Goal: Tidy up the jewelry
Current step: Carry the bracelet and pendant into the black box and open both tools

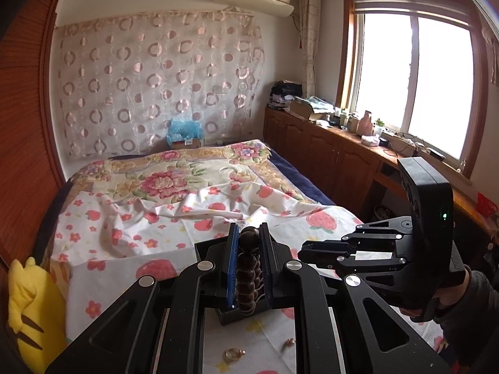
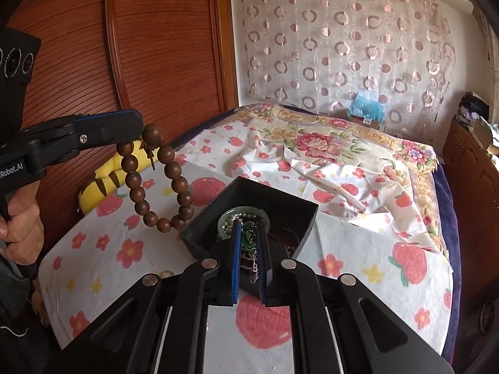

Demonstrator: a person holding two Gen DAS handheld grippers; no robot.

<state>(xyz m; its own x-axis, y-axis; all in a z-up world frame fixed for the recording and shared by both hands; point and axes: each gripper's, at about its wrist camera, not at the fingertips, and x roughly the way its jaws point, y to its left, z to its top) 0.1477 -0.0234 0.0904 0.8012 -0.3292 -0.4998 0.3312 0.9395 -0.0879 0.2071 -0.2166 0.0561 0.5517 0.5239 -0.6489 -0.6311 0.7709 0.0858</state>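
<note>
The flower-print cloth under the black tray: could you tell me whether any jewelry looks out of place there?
Yes. A gold ring and a small pinkish earring-like piece lie loose on the flower-print cloth, outside the black tray, which already holds a pale green bangle and other jewelry.

Left wrist view looks along its tool (image 1: 249, 233) over the bed (image 1: 193, 193) toward the window, right wrist view close above the bed's near corner facing the wardrobe, both sharing the curtained wall.
</note>
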